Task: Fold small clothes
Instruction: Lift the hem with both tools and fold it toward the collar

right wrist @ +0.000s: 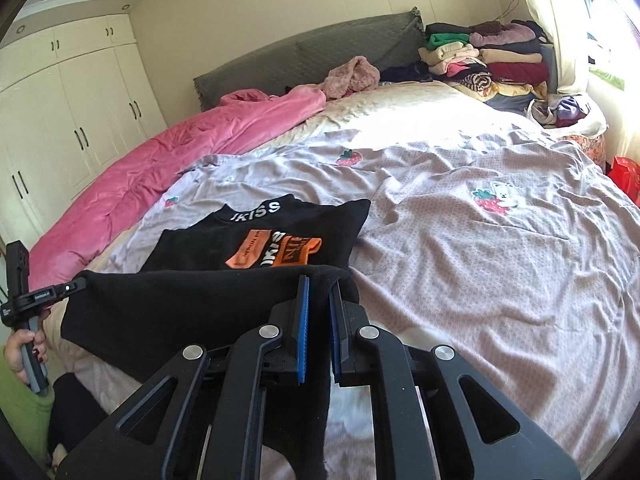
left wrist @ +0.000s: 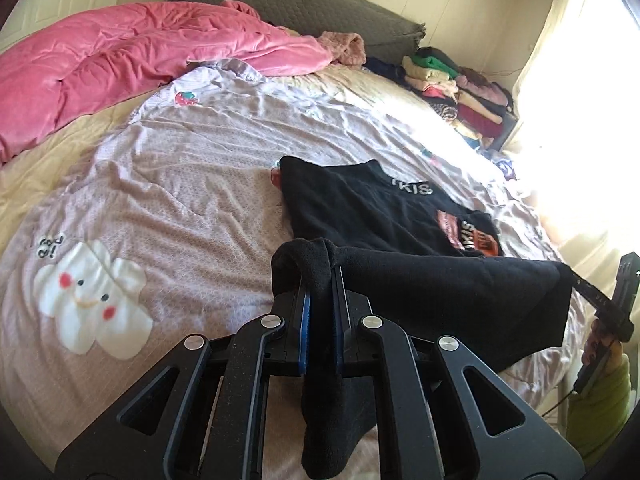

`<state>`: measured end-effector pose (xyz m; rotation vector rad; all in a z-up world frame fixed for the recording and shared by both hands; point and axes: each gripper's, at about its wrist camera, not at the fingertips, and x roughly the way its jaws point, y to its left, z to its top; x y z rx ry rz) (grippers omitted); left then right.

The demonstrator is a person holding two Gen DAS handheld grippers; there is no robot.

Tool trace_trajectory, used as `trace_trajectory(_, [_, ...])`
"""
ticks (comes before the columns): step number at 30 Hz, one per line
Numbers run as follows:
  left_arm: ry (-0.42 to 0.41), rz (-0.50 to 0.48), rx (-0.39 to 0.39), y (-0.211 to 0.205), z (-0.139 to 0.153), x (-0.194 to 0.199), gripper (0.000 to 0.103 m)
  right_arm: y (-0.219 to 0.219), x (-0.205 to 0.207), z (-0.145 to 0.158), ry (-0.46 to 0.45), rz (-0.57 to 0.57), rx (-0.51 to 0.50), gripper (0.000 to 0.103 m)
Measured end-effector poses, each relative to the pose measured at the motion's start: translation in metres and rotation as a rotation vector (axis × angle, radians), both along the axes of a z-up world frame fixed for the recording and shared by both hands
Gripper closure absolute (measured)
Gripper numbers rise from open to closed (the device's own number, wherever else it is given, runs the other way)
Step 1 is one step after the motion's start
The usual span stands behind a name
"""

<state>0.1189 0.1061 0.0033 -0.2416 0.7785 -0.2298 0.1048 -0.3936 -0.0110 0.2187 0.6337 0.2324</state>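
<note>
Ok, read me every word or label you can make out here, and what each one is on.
"JKISS": white letters at the collar of the black top.
"KIS", cut off: between the top's orange patches.
Orange patch print: too blurred.
Bedspread lettering above the white cartoon: unreadable.
Left gripper label: too small.

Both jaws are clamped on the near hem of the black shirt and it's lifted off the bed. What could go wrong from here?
1. The left gripper pinches a bunched corner of the black shirt; it may slip free or fold lumpy.
2. The hem sags between it and the right gripper, so the fold may land crooked.
</note>
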Motion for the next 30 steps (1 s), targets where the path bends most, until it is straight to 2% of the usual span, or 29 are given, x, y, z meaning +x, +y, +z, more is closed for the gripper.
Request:
trace_trajectory(3, [0.028, -0.001, 0.022, -0.007, -0.013, 0.01, 0.099, 0.003, 0.015, -0.011, 0.035, -0.012, 0.001, 0.094])
trace_trajectory(6, [0.048, -0.006, 0.018, -0.01, -0.022, 0.011, 0.095, 0.005, 0.021, -0.019, 0.057, -0.026, 0.005, 0.089])
trace_trajectory(8, [0.05, -0.007, 0.015, -0.009, -0.023, 0.008, 0.075, 0.006, 0.02, -0.023, 0.066, -0.031, 0.012, 0.074])
trace_trajectory(9, [0.051, -0.005, 0.012, -0.008, -0.023, 0.006, 0.072, 0.006, 0.019, -0.025, 0.071, -0.03, 0.016, 0.068])
trace_trajectory(10, [0.049, -0.005, 0.004, -0.007, -0.023, 0.003, 0.068, 0.007, 0.017, -0.027, 0.08, -0.032, 0.02, 0.057])
trace_trajectory(11, [0.05, -0.006, -0.005, -0.005, -0.023, -0.001, 0.066, 0.007, 0.015, -0.029, 0.082, -0.034, 0.025, 0.054])
trace_trajectory(13, [0.051, -0.008, -0.016, -0.004, -0.024, -0.006, 0.059, 0.006, 0.008, -0.032, 0.092, -0.034, 0.027, 0.052])
trace_trajectory(17, [0.067, -0.015, -0.031, -0.002, -0.029, -0.02, 0.053, 0.003, -0.009, -0.04, 0.124, -0.041, 0.021, 0.049])
trace_trajectory(23, [0.116, -0.023, -0.06, -0.001, -0.045, -0.036, 0.052, 0.007, -0.038, -0.051, 0.171, -0.008, 0.017, 0.049])
trace_trajectory(30, [0.14, -0.011, -0.041, -0.004, -0.051, -0.034, 0.052, 0.02, -0.038, -0.059, 0.186, 0.037, 0.029, 0.05])
